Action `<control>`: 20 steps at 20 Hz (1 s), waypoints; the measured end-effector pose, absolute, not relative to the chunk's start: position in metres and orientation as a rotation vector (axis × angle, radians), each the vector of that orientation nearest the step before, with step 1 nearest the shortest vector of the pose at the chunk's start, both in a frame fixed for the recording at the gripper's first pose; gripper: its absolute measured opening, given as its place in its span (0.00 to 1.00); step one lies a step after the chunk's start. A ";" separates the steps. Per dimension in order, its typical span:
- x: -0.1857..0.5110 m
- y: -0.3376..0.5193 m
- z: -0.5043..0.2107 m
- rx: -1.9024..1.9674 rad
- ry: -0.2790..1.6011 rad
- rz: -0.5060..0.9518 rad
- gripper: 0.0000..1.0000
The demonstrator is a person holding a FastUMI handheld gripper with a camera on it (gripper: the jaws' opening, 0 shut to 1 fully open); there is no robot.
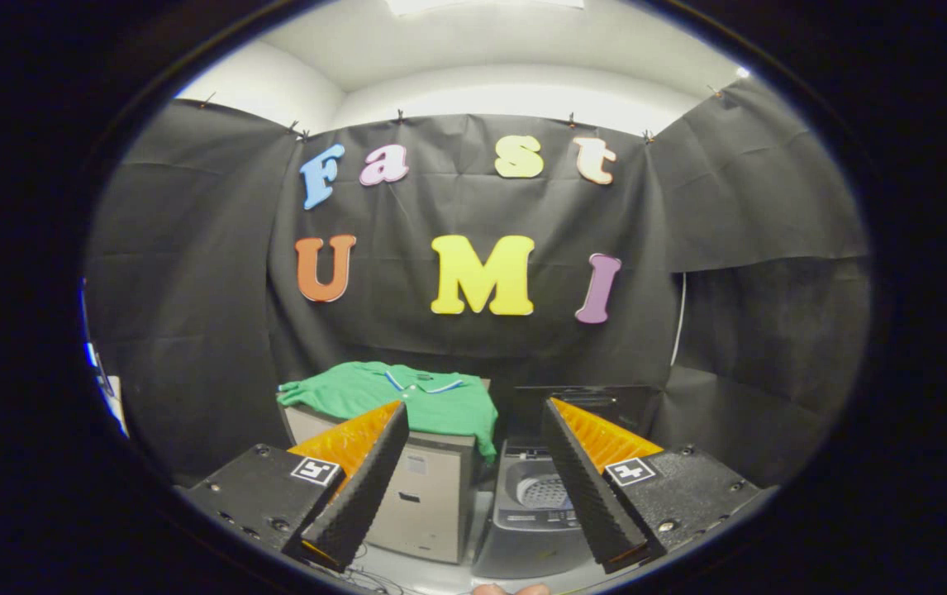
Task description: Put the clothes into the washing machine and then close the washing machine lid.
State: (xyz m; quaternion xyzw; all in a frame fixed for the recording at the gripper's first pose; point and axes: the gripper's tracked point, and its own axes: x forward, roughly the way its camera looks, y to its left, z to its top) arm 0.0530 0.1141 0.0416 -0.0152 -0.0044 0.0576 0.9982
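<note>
The gripper (473, 421) holds its fingers wide apart, nothing between them; beyond them, the small grey top-loading washing machine (533, 508) stands with raised lid (585, 405), drum mouth unobstructed; the green polo shirt (407, 397) drapes the beige cabinet (428, 504) just beside it.

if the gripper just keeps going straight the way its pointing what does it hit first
Probably the green shirt draped over the cabinet, just left of the open washing machine. The gripper is open, nothing between its fingers; depth is hard to judge.
</note>
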 end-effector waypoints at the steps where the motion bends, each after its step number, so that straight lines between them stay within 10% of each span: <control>1: 0.061 0.125 0.045 -0.028 0.000 0.134 1.00; 20: 0.286 0.251 0.003 -0.111 0.763 0.349 1.00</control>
